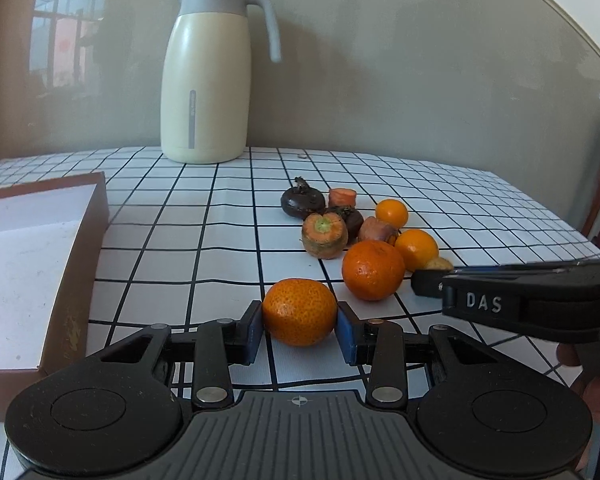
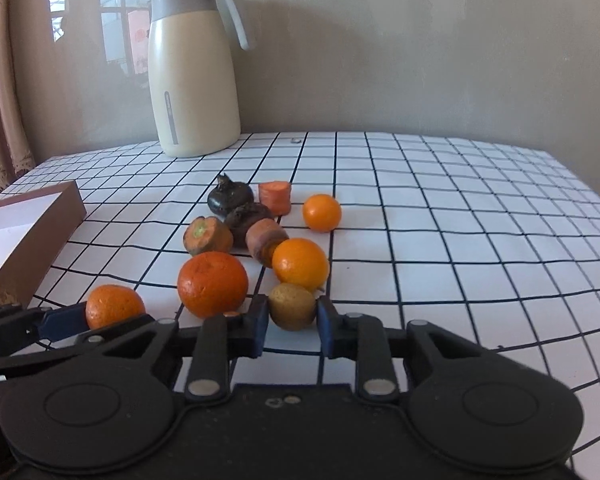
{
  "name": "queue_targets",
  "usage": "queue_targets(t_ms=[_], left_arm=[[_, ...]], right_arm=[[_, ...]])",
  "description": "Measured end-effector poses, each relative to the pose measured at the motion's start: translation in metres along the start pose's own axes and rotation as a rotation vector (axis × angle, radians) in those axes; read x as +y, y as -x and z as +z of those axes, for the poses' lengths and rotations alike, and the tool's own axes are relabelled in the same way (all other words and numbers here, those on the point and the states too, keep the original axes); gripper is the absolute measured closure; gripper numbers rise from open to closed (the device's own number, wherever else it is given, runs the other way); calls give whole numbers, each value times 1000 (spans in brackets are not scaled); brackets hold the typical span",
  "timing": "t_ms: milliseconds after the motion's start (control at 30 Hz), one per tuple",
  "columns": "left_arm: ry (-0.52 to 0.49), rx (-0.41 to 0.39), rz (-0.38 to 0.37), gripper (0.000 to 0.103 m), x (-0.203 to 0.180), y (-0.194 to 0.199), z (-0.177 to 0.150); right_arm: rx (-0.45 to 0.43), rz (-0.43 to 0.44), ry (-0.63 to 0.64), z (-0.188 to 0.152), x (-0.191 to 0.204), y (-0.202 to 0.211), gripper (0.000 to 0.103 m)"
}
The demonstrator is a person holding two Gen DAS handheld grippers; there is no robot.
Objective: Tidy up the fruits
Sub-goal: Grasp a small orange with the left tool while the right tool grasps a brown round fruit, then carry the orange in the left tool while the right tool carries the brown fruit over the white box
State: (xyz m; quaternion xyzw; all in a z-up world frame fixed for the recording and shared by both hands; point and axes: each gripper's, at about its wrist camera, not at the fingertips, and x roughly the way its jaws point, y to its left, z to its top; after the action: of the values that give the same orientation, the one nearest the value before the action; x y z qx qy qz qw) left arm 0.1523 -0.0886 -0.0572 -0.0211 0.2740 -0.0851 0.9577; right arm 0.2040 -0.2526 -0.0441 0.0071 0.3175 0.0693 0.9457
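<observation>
Fruits: lying in a loose cluster on the checked tablecloth point(image 2: 460, 220), in front of the cream jug point(image 1: 204, 80).
Left gripper point(image 1: 300, 330): clenching its blue pads on both sides of a small mandarin point(image 1: 299, 312), which is sitting at the near edge of the cluster, on or just above the cloth.
Right gripper point(image 2: 293, 320): pinching a small yellow-brown fruit point(image 2: 292, 306) between its pads, just in front of a smooth orange point(image 2: 300, 265).
Larger mandarin point(image 2: 213, 283): resting between the two gripped fruits, apart from the left gripper's one.
Other pieces: carrot chunks point(image 2: 275, 197) and dark round bulbs point(image 2: 230, 199) crowding together farther back; another small orange point(image 2: 322, 213) sitting just to their right.
Brown box point(image 1: 40, 264): standing open at the left, its white inside showing.
Person's fingers point(image 1: 596, 396): showing at the right edge of the left wrist view, holding the right gripper.
</observation>
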Motion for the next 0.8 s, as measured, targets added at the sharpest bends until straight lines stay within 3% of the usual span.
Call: queue_targets(t_ms=[400, 800], left_arm=[[-35, -82, -8, 65, 1, 55, 2], [-51, -171, 97, 65, 48, 138, 4]], right_arm=[[-58, -4, 6, -5, 0, 45, 86], [-142, 77, 22, -14, 34, 99, 86]])
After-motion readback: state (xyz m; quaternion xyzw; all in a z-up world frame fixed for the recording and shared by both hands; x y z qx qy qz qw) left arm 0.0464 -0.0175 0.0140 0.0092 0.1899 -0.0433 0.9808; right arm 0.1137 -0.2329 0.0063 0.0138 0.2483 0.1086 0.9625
